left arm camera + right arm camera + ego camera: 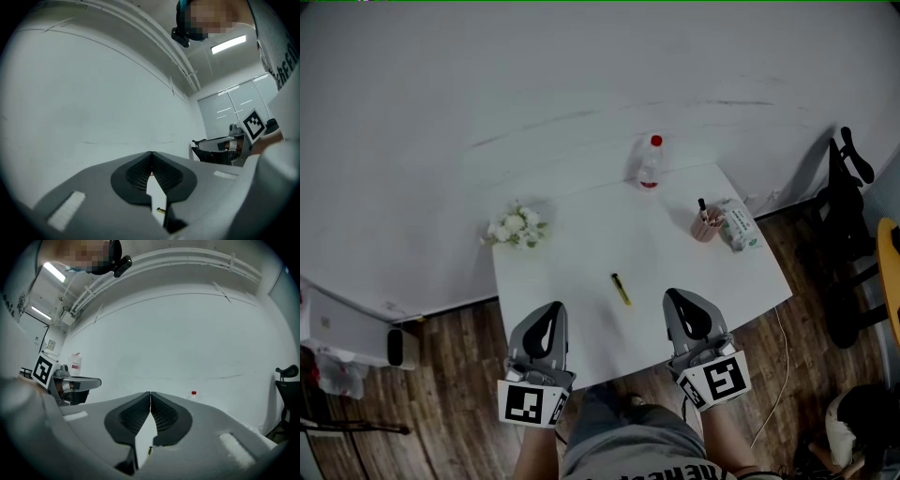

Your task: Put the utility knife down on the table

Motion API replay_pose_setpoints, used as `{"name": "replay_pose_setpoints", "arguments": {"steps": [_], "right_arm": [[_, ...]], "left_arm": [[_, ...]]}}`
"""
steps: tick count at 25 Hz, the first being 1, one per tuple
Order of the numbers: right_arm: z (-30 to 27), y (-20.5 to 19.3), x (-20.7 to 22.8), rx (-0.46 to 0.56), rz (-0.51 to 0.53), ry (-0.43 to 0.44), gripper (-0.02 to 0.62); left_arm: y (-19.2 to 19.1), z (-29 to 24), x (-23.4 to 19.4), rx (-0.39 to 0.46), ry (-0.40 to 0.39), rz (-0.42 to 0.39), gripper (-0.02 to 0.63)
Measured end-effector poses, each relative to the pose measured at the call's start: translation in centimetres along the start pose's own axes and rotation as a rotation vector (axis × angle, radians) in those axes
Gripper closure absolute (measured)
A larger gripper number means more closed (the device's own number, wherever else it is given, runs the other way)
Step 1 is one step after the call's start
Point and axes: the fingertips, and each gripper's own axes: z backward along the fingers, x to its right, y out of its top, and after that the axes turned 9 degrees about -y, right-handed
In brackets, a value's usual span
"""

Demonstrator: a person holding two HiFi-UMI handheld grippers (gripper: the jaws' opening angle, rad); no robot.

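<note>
White table (pixel 581 246) bears the knife (pixel 621 289), flat, midway ahead of both grippers. Left gripper (pixel 551 309) and right gripper (pixel 680 300): jaws clenched tip to tip, grasping nothing.

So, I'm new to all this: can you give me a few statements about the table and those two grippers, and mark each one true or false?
1. The utility knife lies on the table, touched by neither gripper. True.
2. The left gripper holds the knife. False: its jaws are together on nothing.
3. The bottle has a red cap. True.
4. The flowers sit at the table's right edge. False: they are at its left edge.
5. The right gripper is wide open. False: its jaws are together.
</note>
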Motion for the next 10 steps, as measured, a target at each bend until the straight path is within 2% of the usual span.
{"name": "replay_pose_setpoints", "arguments": {"steps": [10], "right_arm": [[0.33, -0.16, -0.10, -0.007, 0.007, 0.006, 0.597]], "left_arm": [[0.41, 0.22, 0.46, 0.010, 0.003, 0.003, 0.592]]}}
